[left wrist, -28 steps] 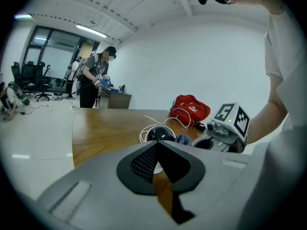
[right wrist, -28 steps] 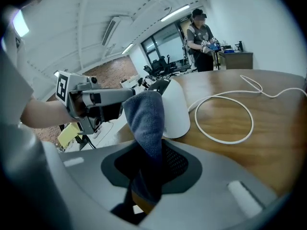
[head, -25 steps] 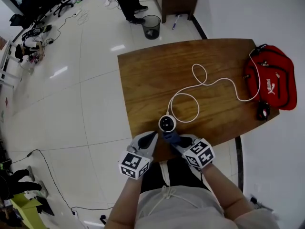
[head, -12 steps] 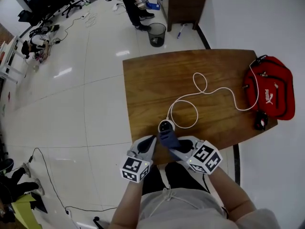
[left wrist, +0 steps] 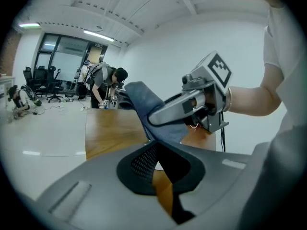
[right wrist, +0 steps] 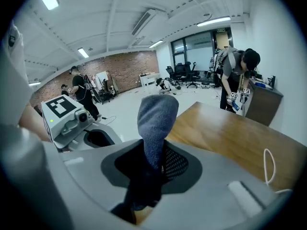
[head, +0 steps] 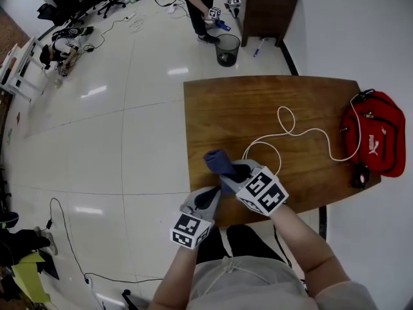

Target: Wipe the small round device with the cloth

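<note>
My right gripper [head: 233,174] is shut on a blue-grey cloth [head: 217,162], which stands up out of its jaws [right wrist: 156,121] over the near part of the wooden table [head: 271,105]. The small round device does not show in any view; the cloth and right gripper cover the spot where its white cable [head: 287,131] ends. My left gripper [head: 208,199] hangs at the table's near edge, just left of the right one, shut with nothing in it. In the left gripper view, the right gripper [left wrist: 165,111] holds the cloth [left wrist: 144,102] close ahead.
A red bag [head: 379,134] lies at the table's right end with a small black object [head: 359,174] beside it. On the floor beyond the table stand a black waste bin [head: 227,49] and a dark cabinet [head: 268,5]; a person [head: 197,2] stands there too.
The right gripper has carried the cloth forward and left over the device, which showed before and is now covered. The left gripper has drawn back a little. The head view has shifted.
</note>
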Motion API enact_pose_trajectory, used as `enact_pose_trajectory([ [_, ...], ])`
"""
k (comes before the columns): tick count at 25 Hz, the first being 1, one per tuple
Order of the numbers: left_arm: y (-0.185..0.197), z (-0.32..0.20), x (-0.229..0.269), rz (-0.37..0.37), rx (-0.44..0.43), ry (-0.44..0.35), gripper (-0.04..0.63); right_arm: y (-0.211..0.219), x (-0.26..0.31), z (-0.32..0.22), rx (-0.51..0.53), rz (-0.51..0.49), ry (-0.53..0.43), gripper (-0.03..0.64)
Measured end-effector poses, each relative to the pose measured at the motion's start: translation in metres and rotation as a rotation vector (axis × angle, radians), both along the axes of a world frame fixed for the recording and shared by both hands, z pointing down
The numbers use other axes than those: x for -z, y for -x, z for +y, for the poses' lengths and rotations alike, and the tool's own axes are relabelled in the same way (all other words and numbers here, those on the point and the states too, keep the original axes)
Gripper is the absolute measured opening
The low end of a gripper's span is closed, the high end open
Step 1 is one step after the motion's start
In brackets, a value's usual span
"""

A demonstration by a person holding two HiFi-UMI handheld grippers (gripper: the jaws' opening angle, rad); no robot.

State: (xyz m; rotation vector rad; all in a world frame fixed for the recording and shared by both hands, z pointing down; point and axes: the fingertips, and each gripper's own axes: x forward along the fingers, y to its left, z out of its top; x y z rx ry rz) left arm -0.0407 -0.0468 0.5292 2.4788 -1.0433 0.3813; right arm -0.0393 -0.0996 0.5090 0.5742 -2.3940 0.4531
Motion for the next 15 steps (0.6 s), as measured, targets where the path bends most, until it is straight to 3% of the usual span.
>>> enact_pose_trajectory([
  [15, -0.006, -0.019, 0.001, 0.021, -0.025, -0.006, 0.006, -0.077, -0.004, -0.051, -0.271, -0.062, 0.071, 0.106],
])
